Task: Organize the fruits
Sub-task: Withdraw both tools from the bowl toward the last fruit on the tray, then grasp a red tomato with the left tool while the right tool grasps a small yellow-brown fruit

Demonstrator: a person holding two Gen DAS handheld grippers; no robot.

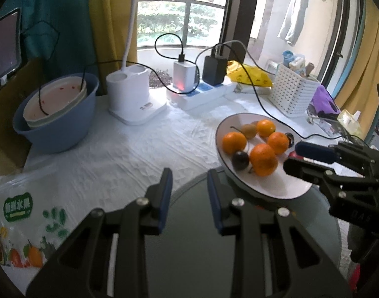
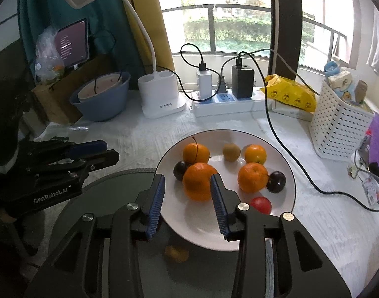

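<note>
A table (image 2: 144, 134) covered with a white textured cloth stands against a large window (image 2: 214, 24). Daylight enters through the glass; a curved metal railing (image 2: 239, 8) and green hedges lie outside. A dark vertical frame post (image 2: 285, 24) divides the window. A yellow curtain (image 1: 110, 24) hangs at the left of the window, with a teal curtain (image 1: 60, 19) further left. Another yellow curtain (image 1: 363, 62) hangs at the far right. Clothing (image 1: 294, 15) hangs outside on the right. A white desk lamp (image 2: 159, 94) stands at the far side of the table, its head overhead at the upper left. A round dark glass surface (image 1: 189, 223) occupies the near edge.
</note>
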